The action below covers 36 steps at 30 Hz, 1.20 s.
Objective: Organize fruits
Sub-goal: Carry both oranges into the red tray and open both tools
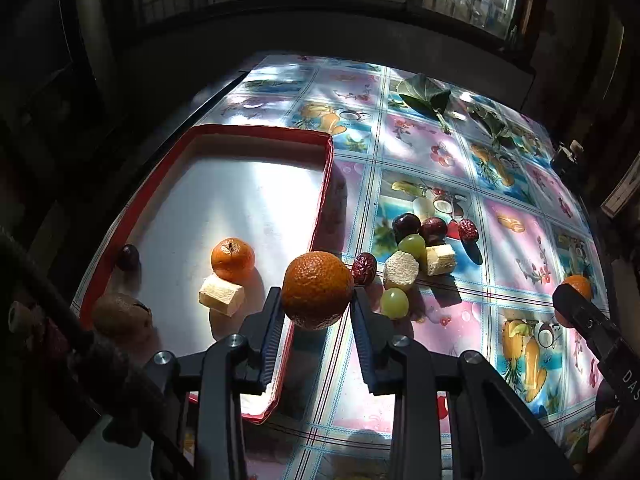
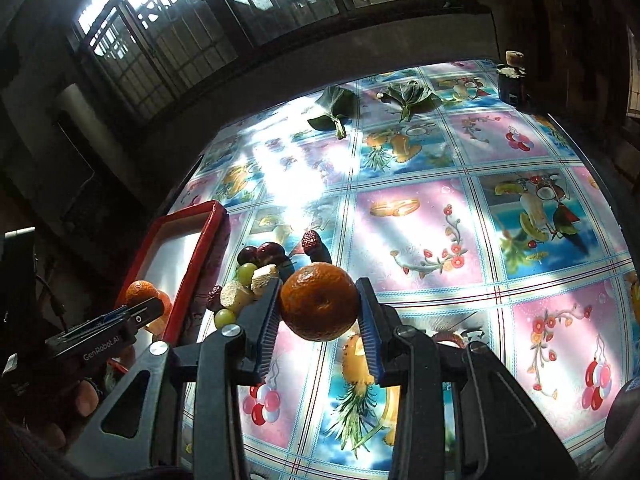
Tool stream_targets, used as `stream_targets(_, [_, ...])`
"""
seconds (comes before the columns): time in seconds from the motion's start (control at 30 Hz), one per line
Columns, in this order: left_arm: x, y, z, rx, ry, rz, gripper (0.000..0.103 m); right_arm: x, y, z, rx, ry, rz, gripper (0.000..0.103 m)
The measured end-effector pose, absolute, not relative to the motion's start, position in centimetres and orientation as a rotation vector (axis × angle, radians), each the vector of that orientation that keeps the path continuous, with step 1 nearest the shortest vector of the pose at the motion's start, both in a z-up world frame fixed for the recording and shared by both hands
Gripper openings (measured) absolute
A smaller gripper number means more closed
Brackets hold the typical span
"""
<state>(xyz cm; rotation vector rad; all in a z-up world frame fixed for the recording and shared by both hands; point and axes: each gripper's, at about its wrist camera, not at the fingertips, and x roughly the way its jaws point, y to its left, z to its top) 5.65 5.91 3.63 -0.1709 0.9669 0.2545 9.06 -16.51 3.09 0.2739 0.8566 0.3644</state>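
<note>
My left gripper and right gripper each pinch an orange. The red tray sits ahead-left of my left jaws. Round skin could slip free, or an orange dropped near the rim could roll out.

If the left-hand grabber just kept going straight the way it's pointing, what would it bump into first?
Probably the red tray. The left gripper, jaws shut on an orange, points across the tray's right wall, so that wall or the white floor beyond comes first. Depth is hard to judge; the loose fruit pile lies slightly right of that line.
</note>
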Motion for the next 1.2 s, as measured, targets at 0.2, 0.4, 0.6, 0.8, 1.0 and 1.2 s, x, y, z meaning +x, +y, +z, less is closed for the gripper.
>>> stream_targets(0.2, [4.5, 7.5, 3.5, -0.185, 0.965, 0.291, 0.033, 8.1, -13.6, 3.4, 0.240, 0.864, 0.418, 0.039])
stream_targets(0.4, [3.6, 8.8, 3.7, -0.182, 0.945, 0.331, 0.033, 7.7, -11.7, 3.8, 0.212, 0.861, 0.453, 0.039])
stream_targets(0.6, [3.0, 10.0, 4.1, -0.180, 0.926, 0.367, 0.033, 7.3, -9.8, 3.8, 0.191, 0.865, 0.490, 0.039])
stream_targets(0.8, [2.6, 11.3, 4.0, -0.194, 0.925, 0.388, 0.033, 7.0, -7.8, 3.8, 0.167, 0.873, 0.527, 0.039])
stream_targets(1.0, [2.6, 12.3, 3.7, -0.207, 0.934, 0.402, 0.033, 7.1, -6.1, 3.5, 0.146, 0.889, 0.556, 0.039])
stream_targets(1.2, [2.8, 13.0, 3.3, -0.220, 0.943, 0.406, 0.033, 7.4, -5.2, 3.2, 0.134, 0.901, 0.564, 0.039])
